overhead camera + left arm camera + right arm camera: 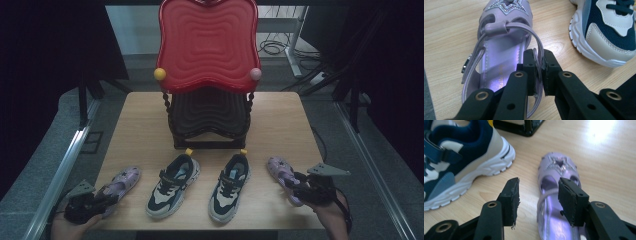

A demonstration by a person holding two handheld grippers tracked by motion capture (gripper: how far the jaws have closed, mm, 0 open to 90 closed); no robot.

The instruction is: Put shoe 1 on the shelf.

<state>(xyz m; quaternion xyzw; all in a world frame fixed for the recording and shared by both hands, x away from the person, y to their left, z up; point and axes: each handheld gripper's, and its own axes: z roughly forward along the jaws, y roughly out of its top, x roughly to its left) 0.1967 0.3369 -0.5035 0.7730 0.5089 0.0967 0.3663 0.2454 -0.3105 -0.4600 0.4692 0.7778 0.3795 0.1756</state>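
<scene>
A purple sandal lies at the table's front left. My left gripper is shut on its thin heel strap, pinched between the two black pads, with the sandal's star-trimmed toe pointing away. The matching purple sandal lies at the front right. My right gripper is open over its heel end. One jaw stands over the sandal and the other over bare wood beside it, with the right gripper holding nothing.
Two navy-and-white sneakers stand side by side between the sandals. A two-tier rack with a red top tray and black lower tray stands behind them on the wooden table. One sneaker lies close beside each gripper.
</scene>
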